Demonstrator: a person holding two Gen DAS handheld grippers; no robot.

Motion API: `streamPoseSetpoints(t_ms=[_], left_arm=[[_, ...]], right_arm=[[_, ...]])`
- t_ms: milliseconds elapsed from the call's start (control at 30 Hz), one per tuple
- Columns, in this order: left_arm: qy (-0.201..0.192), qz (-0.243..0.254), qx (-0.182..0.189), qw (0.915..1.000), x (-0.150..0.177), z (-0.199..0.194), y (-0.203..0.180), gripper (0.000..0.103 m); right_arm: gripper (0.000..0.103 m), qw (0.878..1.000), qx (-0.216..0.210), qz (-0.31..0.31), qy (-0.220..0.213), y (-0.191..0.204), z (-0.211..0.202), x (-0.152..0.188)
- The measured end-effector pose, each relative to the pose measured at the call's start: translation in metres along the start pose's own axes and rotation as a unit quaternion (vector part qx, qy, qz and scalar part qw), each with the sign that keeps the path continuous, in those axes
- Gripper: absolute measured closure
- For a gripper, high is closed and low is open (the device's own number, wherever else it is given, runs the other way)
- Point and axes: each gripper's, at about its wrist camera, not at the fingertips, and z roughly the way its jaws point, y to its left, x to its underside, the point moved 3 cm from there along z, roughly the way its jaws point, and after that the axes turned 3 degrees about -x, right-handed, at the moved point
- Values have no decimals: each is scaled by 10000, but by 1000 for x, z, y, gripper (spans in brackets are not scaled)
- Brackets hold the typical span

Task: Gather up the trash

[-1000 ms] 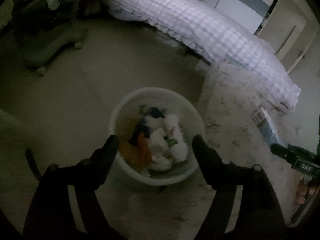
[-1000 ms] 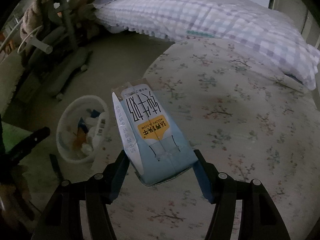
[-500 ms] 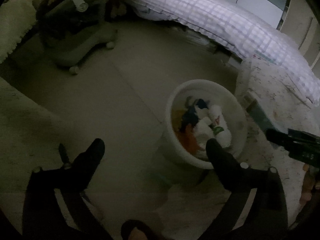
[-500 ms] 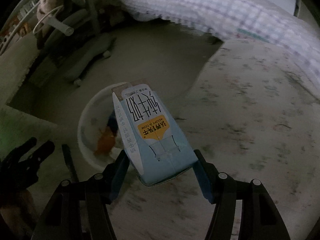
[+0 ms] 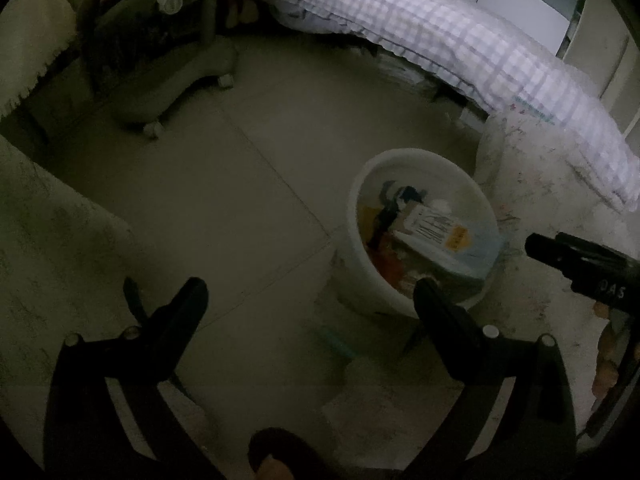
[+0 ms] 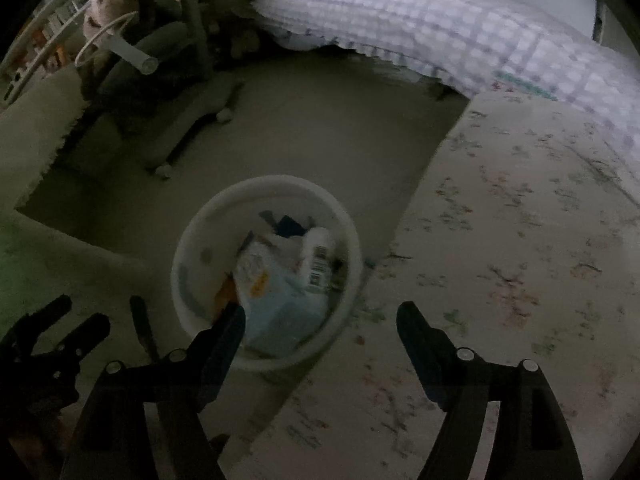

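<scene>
A white round trash bin [image 5: 362, 200] [image 6: 264, 184] stands on the floor at the edge of a floral mat. A pale blue milk carton [image 5: 444, 236] [image 6: 276, 292] lies in it on top of wrappers and a white bottle [image 6: 318, 256]. My right gripper [image 6: 321, 311] hovers over the bin's near rim; its jaws are opening and nothing is between them. My left gripper [image 5: 310, 287] stands wide open and empty over the floor, just left of the bin. Each gripper shows at the edge of the other's view, the right gripper [image 5: 560, 254] and the left gripper [image 6: 80, 314].
A bed with a checked quilt [image 5: 460, 40] runs along the back. The floral mat [image 6: 520, 260] covers the floor on the right. A grey chair base [image 5: 176, 76] with casters stands back left. A dark thin object [image 6: 142, 328] lies left of the bin. A foot [image 5: 272, 460] shows below.
The right gripper moved over the bin, opened and let go of the milk carton, which now lies in the bin. The left gripper opened wider and moved left of the bin.
</scene>
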Motion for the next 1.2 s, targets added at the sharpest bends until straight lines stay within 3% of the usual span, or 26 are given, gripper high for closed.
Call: streamPoseSetpoints(t_ms=[333, 633, 833, 1200], left_arm=[[-171, 145, 299, 9993, 3, -34, -36, 1], [-386, 376, 612, 9967, 27, -74, -82, 1], [-559, 515, 559, 9955, 44, -94, -97, 1], [-729, 652, 605, 9934, 75, -113, -118, 1]], right_arm=[[24, 9967, 655, 261, -400, -37, -87, 18], [21, 9889, 1167, 610, -693, -68, -157, 70], [19, 9842, 1252, 976, -781, -91, -180, 109], [18, 9716, 1486, 1508, -1061, -122, -195, 149]])
